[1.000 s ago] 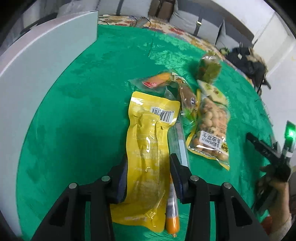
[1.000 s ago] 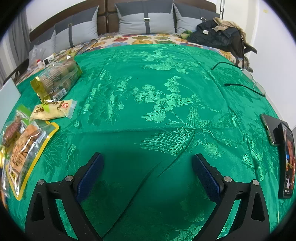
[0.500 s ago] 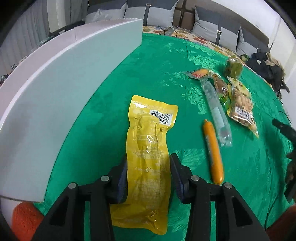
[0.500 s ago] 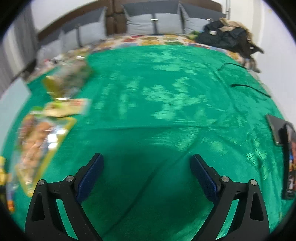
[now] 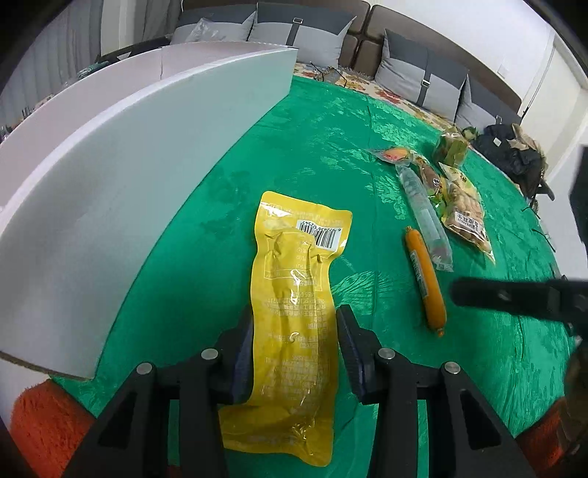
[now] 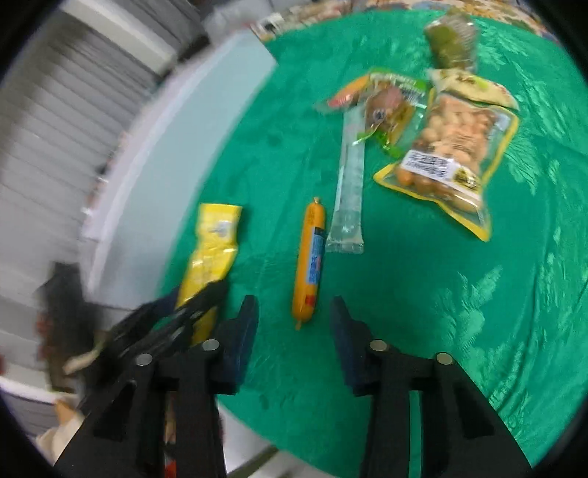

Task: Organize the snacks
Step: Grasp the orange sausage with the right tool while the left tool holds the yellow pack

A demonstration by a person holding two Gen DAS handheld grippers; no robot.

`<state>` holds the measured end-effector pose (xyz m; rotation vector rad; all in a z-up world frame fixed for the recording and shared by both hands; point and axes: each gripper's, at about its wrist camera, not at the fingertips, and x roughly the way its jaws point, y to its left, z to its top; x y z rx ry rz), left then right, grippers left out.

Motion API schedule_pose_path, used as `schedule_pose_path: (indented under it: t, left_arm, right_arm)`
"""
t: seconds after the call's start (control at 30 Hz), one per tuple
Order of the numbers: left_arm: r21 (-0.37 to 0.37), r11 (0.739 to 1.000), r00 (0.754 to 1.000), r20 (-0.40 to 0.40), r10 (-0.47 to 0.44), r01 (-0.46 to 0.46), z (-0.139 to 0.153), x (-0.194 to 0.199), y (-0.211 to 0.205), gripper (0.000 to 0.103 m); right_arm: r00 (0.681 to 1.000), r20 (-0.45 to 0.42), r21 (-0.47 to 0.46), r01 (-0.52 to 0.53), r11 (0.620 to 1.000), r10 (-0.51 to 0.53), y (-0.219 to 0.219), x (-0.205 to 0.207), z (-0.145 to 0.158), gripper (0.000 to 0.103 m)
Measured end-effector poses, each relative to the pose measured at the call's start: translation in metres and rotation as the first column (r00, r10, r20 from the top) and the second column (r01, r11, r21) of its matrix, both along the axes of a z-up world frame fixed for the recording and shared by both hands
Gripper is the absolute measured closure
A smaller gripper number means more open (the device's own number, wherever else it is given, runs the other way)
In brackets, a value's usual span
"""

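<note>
My left gripper (image 5: 294, 331) is shut on a long yellow snack pouch (image 5: 294, 294) and holds it above the green cloth beside the white box (image 5: 110, 191). The pouch also shows in the right wrist view (image 6: 213, 242). My right gripper (image 6: 294, 323) is open and empty, just short of the near end of an orange sausage (image 6: 310, 257), which also shows in the left wrist view (image 5: 424, 275). Further off lie a clear tube pack (image 6: 351, 184), a peanut bag (image 6: 455, 147), a small brown snack pack (image 6: 386, 110) and a green pack (image 6: 452, 40).
The white box wall (image 6: 176, 139) runs along the left side of the green cloth (image 6: 441, 312). The right gripper's arm (image 5: 514, 298) crosses the right of the left wrist view. Grey cushions (image 5: 294, 33) stand at the back.
My left gripper has carried the yellow pouch away from the snack pile toward the white box. My right gripper has swung left to the sausage and its jaws have narrowed.
</note>
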<state>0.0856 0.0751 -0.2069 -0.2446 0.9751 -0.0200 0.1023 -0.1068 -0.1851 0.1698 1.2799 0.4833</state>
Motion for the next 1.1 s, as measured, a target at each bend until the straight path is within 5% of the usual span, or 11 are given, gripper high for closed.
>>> schedule_pose_path:
  t: [0.33, 0.37, 0.4, 0.47, 0.63, 0.87, 1.1]
  left_arm:
    - [-0.098, 0.995, 1.0, -0.011, -0.023, 0.022, -0.001, 0.002, 0.013, 0.062]
    - [-0.11, 0.994, 1.0, -0.012, -0.029, 0.027, -0.001, 0.001, 0.014, 0.063]
    - [-0.12, 0.992, 0.999, -0.009, -0.032, 0.03, 0.001, -0.001, 0.015, 0.063]
    - [-0.141, 0.989, 0.999, 0.003, -0.035, 0.036, 0.005, -0.004, 0.019, 0.063]
    - [-0.208, 0.977, 0.998, 0.047, -0.039, 0.048, 0.018, -0.009, 0.025, 0.064]
    - [-0.224, 0.972, 0.99, 0.138, -0.033, 0.064, 0.051, -0.021, 0.023, 0.064]
    - [-0.237, 0.971, 0.985, 0.173, 0.018, 0.024, 0.069, -0.028, 0.037, 0.064]
  right_arm:
    - [0.998, -0.045, -0.203, 0.044, 0.978, -0.054, 0.043, 0.033, -0.022, 0.059]
    - [0.999, -0.013, -0.232, 0.038, 0.972, -0.042, 0.047, 0.035, -0.02, 0.065]
    - [0.999, -0.017, -0.247, 0.029, 0.969, -0.035, 0.049, 0.036, -0.022, 0.086]
    - [0.999, -0.013, -0.223, 0.04, 0.974, -0.044, 0.049, 0.036, -0.021, 0.087]
    - [0.982, 0.188, -0.21, 0.047, 0.977, -0.007, 0.039, -0.003, 0.028, 0.087]
    - [0.854, 0.516, -0.284, 0.101, 0.954, 0.063, 0.059, -0.047, 0.111, 0.087]
    - [0.769, 0.622, -0.377, 0.13, 0.917, 0.146, 0.074, -0.059, 0.138, 0.087]
